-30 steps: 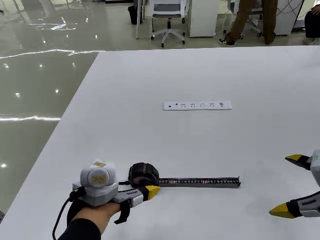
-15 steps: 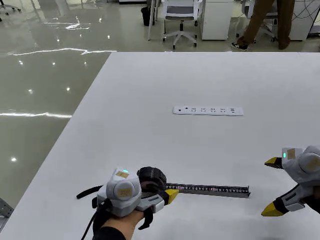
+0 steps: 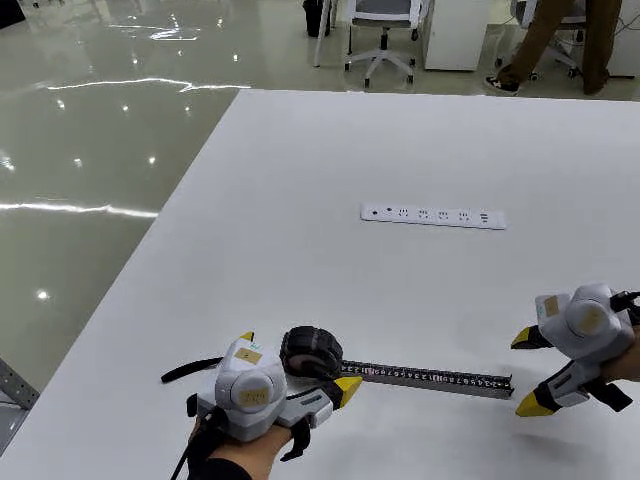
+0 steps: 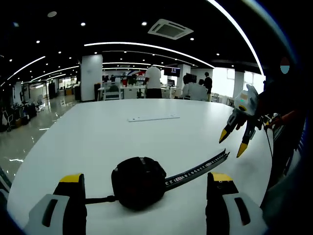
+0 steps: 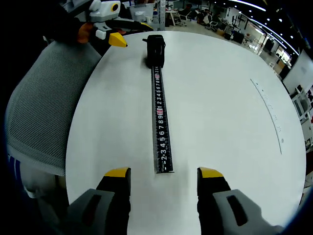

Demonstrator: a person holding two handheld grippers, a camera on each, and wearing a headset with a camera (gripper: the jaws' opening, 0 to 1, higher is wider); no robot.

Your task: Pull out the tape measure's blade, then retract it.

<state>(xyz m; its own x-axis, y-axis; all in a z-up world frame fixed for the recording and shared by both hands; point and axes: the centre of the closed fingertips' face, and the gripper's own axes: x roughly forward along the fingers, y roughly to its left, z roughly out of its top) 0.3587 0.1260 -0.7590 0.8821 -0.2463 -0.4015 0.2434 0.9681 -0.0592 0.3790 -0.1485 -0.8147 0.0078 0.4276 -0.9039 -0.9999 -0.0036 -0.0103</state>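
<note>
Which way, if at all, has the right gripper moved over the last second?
Yes: the right gripper moved left toward the blade tip, judged against the power strip; its open tongs now line up with the tip.

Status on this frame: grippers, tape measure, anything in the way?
Left gripper open, straddling tape measure case. Right gripper open at blade tip, no grip. Blade out, flat on table. Power strip well clear.
</note>
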